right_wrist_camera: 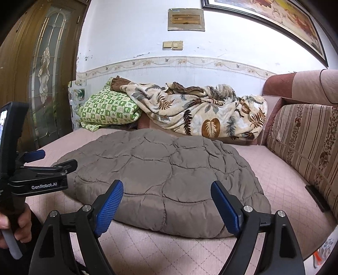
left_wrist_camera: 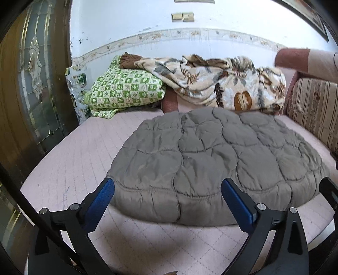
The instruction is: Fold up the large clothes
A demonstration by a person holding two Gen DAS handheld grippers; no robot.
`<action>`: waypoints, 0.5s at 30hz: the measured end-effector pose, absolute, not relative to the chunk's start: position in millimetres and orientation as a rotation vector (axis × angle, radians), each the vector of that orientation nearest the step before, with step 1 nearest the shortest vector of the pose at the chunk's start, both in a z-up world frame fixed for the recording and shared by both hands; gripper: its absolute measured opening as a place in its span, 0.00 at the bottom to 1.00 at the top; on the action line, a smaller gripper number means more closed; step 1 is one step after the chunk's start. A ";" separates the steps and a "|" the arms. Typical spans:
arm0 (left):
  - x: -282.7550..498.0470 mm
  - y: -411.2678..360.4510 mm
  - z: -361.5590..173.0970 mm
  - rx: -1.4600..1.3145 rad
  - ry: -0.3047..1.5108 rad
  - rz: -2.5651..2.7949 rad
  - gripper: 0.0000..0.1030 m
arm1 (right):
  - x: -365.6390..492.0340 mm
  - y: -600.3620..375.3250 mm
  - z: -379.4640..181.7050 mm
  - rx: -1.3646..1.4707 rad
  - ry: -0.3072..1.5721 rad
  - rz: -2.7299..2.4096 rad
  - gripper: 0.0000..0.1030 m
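With both tongs, left [left_wrist_camera: 169, 203] and right [right_wrist_camera: 166, 201], wide open and empty, each should grip the grey quilted garment's [left_wrist_camera: 211, 156] near edge evenly, toward the sofa seat's [left_wrist_camera: 69, 169] front edge.

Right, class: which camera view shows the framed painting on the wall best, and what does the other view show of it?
The right wrist view. There the painting runs across the top right, with its dark frame and red and yellow colours plain. The left wrist view catches only a dark sliver of its frame at the top right edge.
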State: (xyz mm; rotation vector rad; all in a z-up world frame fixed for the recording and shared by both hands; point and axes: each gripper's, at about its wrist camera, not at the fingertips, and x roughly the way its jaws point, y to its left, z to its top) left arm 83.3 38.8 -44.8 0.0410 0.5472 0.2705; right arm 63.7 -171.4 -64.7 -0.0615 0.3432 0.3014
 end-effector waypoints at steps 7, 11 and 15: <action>84.6 33.9 -54.1 0.057 0.604 0.219 0.98 | 63.7 -175.0 -72.6 -0.062 0.364 0.274 0.86; 91.5 28.5 -56.8 0.101 0.673 0.241 0.98 | 67.5 -177.7 -78.0 -0.052 0.386 0.266 0.86; 96.4 29.9 -60.5 0.108 0.709 0.266 0.98 | 71.5 -176.6 -80.4 -0.051 0.394 0.269 0.86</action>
